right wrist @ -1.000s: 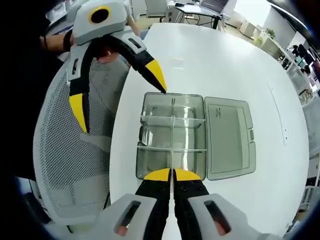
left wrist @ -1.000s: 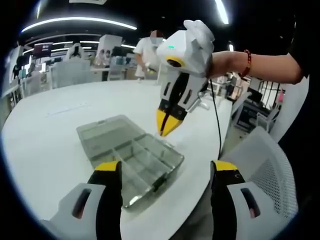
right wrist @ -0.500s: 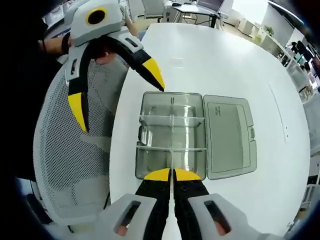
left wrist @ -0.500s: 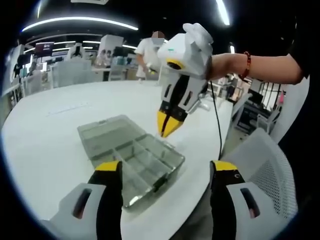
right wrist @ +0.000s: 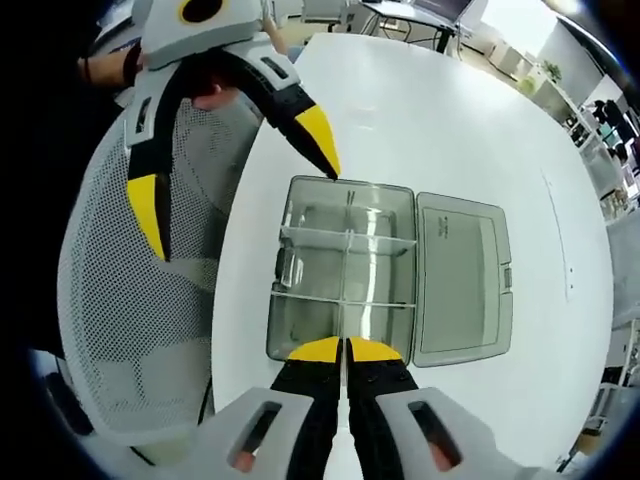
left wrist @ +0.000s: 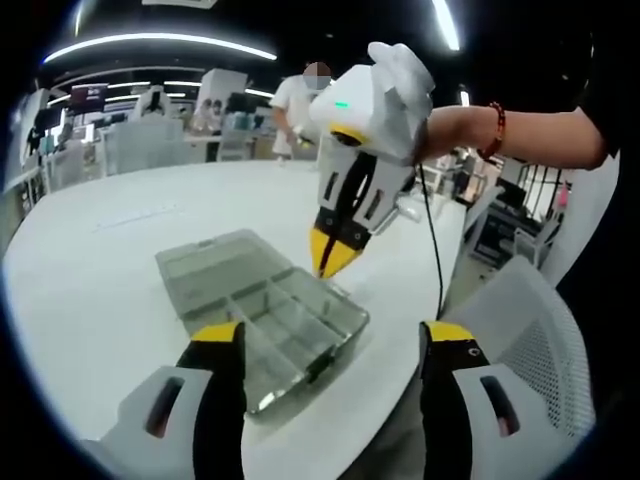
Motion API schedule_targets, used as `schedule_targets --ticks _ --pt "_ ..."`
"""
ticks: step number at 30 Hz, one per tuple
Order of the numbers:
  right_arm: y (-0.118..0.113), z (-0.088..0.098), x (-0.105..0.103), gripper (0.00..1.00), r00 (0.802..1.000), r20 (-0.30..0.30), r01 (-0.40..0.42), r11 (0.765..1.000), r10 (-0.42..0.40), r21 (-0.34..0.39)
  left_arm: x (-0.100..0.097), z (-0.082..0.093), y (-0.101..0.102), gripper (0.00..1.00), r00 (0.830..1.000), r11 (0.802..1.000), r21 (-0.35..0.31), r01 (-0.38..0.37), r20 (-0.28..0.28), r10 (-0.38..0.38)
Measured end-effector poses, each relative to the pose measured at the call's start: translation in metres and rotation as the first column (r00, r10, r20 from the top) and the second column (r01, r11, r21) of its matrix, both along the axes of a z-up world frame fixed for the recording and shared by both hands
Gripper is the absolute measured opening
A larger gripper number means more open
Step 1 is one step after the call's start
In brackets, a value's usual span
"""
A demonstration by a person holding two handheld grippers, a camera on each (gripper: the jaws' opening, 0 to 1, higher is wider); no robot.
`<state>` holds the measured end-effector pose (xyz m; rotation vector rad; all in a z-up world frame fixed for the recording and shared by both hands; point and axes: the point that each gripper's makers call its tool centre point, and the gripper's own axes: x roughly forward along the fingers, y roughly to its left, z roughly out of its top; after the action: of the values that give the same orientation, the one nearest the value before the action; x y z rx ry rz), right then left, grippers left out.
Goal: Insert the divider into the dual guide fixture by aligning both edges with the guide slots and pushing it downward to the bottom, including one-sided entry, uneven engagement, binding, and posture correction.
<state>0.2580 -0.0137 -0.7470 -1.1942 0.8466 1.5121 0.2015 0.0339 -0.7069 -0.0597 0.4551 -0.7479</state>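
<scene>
Right tool (right wrist: 343, 350) pinched on thin clear divider (right wrist: 343, 322), low centre of frame, just above open box (right wrist: 345, 270) on desk (right wrist: 440, 130). Left tool (left wrist: 330, 340) spread wide, empty. Best kept upright, both edges entering slots together, pressed down evenly.
</scene>
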Motion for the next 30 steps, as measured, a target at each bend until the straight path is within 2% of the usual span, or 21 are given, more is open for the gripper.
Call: schedule_targets --ticks 18,26,30 --pt "-0.001 -0.011 0.000 0.00 0.999 -0.031 0.014 1.000 -0.014 -0.016 0.000 -0.002 0.003 0.69 1.000 1.000 -0.002 -0.012 -0.011 0.012" --pt "0.001 -0.005 0.001 0.00 0.996 -0.064 0.070 0.998 -0.070 -0.010 0.001 -0.003 0.003 0.69 1.000 1.000 -0.005 -0.013 -0.010 0.013" --pt "-0.001 -0.008 0.001 0.00 0.996 -0.060 0.061 0.998 -0.063 -0.023 0.001 -0.002 0.004 0.69 1.000 1.000 -0.008 -0.016 -0.008 0.016"
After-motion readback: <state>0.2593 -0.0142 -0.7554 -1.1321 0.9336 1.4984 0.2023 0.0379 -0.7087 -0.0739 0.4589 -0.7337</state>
